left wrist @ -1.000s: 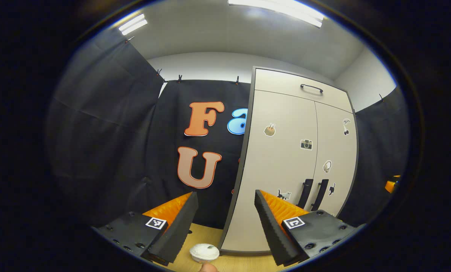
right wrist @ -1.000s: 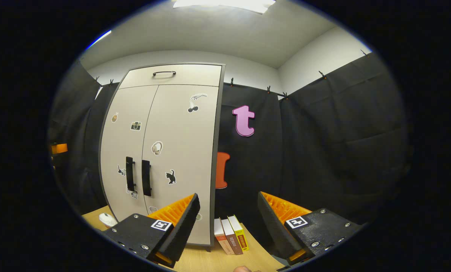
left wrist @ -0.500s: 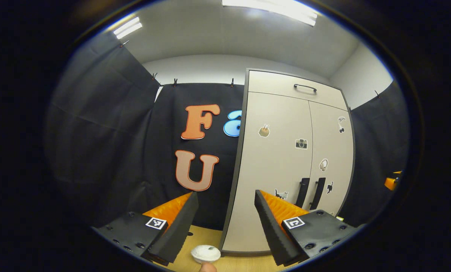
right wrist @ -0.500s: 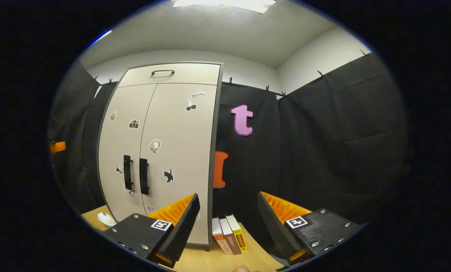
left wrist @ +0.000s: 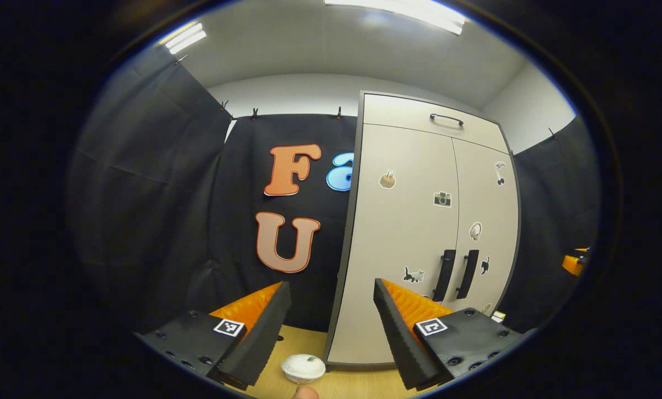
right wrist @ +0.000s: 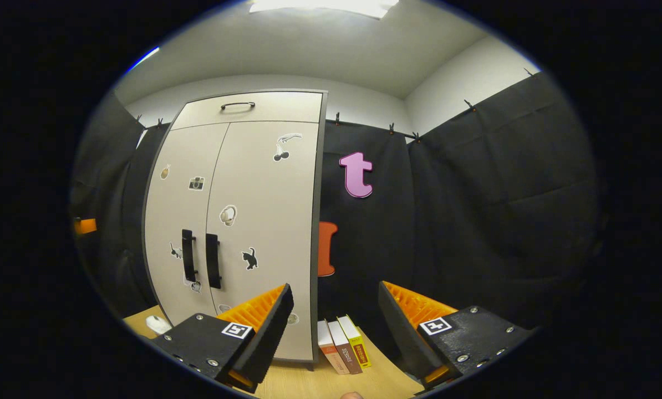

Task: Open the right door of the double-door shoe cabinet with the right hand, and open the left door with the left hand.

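Shoe cabinet (right wrist: 237,221) shut, right handle (right wrist: 213,261) just beside left handle (left wrist: 443,275). Right gripper (right wrist: 335,316), left gripper (left wrist: 332,316) fingers wide, empty, well back. Risk: jaw catching wrong handle, handles nearly touching.

A light wooden table (right wrist: 314,382) carries the shoe cabinet (right wrist: 264,233), which stands on it with both doors closed, three books (right wrist: 343,350) leaning just beside its right side, and a small white object (left wrist: 303,368), perhaps a lidded cup, near its left front corner.
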A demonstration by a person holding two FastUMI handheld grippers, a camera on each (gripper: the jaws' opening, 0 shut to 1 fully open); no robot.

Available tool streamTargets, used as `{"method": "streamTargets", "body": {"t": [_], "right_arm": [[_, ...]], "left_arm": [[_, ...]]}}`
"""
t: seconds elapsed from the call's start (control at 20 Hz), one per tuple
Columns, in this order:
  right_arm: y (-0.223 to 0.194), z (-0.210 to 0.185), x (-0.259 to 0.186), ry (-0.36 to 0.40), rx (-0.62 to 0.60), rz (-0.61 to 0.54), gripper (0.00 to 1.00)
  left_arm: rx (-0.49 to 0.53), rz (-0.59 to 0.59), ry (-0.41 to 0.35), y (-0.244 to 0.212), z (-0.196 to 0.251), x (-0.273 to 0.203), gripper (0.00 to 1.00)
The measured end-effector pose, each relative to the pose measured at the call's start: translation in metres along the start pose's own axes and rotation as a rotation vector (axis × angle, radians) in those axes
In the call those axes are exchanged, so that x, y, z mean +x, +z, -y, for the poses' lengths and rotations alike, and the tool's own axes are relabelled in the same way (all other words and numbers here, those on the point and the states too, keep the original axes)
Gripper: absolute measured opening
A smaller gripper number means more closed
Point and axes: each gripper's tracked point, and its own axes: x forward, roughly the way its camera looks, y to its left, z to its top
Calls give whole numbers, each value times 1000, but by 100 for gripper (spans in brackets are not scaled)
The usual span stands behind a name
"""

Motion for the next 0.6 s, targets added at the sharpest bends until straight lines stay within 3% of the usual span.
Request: {"method": "streamTargets", "body": {"t": [0.35, 0.6], "right_arm": [[-27, -49, 30, 64, -2, -31, 94], [-42, -104, 52, 139, 23, -64, 94]], "left_arm": [[19, -10, 1, -10, -3, -1, 98], [33, -32, -8, -22, -4, -1, 96]]}}
